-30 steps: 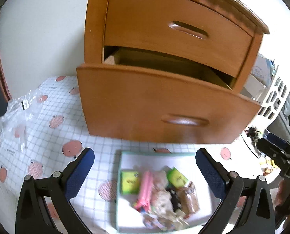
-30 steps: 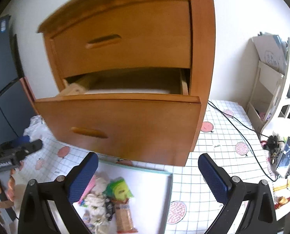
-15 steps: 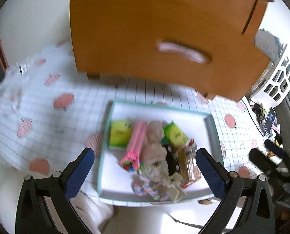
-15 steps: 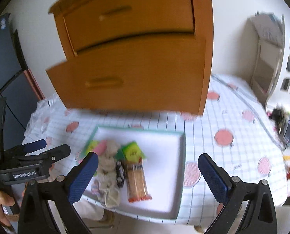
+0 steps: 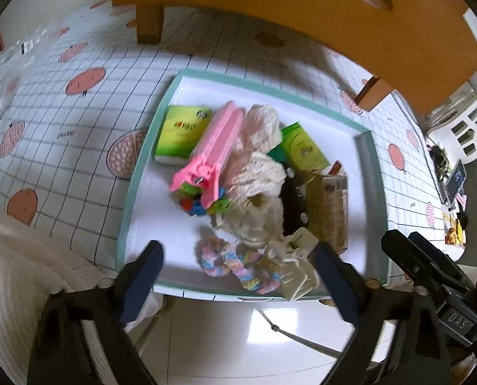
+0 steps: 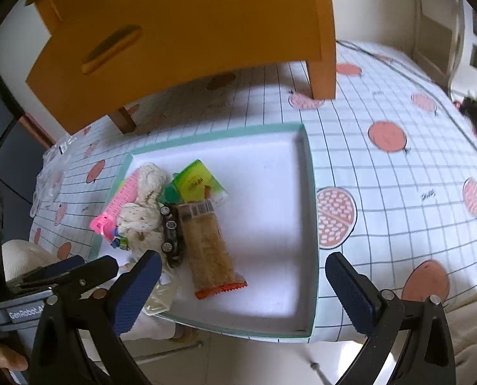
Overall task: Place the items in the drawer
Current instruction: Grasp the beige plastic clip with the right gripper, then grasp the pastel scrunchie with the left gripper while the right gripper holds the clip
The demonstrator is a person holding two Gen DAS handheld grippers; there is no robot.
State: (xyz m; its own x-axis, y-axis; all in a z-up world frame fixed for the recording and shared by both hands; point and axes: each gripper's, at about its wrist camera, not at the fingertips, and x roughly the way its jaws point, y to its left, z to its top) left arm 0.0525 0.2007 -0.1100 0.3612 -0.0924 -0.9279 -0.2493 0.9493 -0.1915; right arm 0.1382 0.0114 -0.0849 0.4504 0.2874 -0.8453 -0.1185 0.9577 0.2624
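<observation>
A teal-rimmed white tray (image 5: 142,166) (image 6: 312,192) lies on the checked tablecloth below the wooden drawer cabinet (image 5: 302,16) (image 6: 174,32). It holds a green tissue pack (image 5: 182,133), a pink plastic item (image 5: 212,150) (image 6: 123,202), a cream knitted piece (image 5: 257,166) (image 6: 145,205), a second green pack (image 5: 302,147) (image 6: 200,186), a black toy car (image 6: 171,234), a snack bar packet (image 5: 329,205) (image 6: 206,250), a pastel scrunchie (image 5: 228,263) and a white clip (image 5: 297,256). My left gripper (image 5: 238,250) hangs open over the tray's near edge, above the scrunchie. My right gripper (image 6: 243,261) is open over the tray's bare near part, beside the snack bar.
The cabinet's pulled-out lower drawer front (image 6: 110,48) overhangs the table behind the tray. A clear plastic bag (image 5: 13,51) lies far left. A white rack (image 5: 472,122), a phone (image 5: 456,179) and a cable (image 6: 398,61) sit to the right. The table's front edge and floor are just below the tray.
Both views have tilted down from the drawer to the tray, which now fills the middle. The cabinet has slid to the top of each view. Both grippers stay open and empty.
</observation>
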